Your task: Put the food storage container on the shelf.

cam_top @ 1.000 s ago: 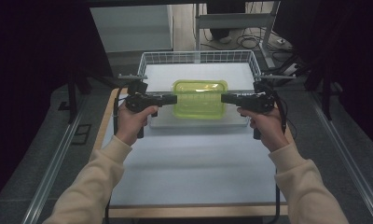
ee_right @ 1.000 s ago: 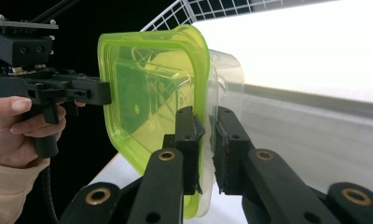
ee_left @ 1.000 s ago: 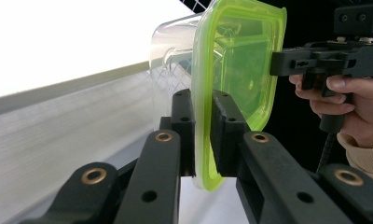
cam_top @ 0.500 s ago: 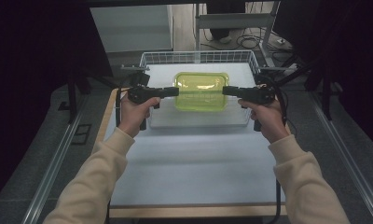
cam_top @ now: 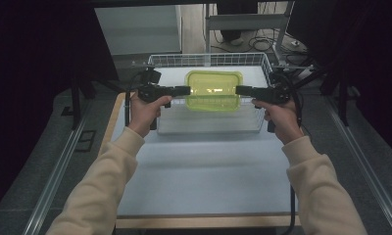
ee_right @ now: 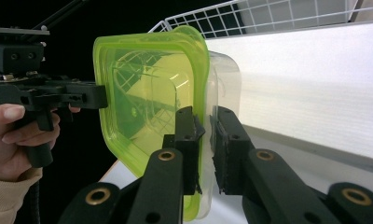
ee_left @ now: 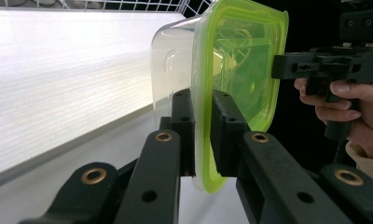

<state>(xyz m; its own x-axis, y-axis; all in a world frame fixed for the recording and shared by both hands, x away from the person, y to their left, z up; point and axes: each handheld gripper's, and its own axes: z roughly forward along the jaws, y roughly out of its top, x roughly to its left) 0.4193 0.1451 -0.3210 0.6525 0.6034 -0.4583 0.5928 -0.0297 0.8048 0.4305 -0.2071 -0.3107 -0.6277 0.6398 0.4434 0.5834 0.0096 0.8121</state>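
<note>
The green-lidded container (cam_top: 213, 90) hangs over the wire basket (cam_top: 262, 61) at the far end of the counter (cam_top: 204, 171), its long axis running straight between your hands. Your left hand-held gripper (cam_top: 186, 90) and right hand-held gripper (cam_top: 239, 90) each clench a short end's rim. No lettering is legible.

wire basket (cam_top: 262, 66) rim flanking both hands, table (cam_top: 208, 171) bare

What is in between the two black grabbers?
The clear box with the green lid sits between the left gripper and the right gripper, each pinching one end, as the high view shows.
</note>
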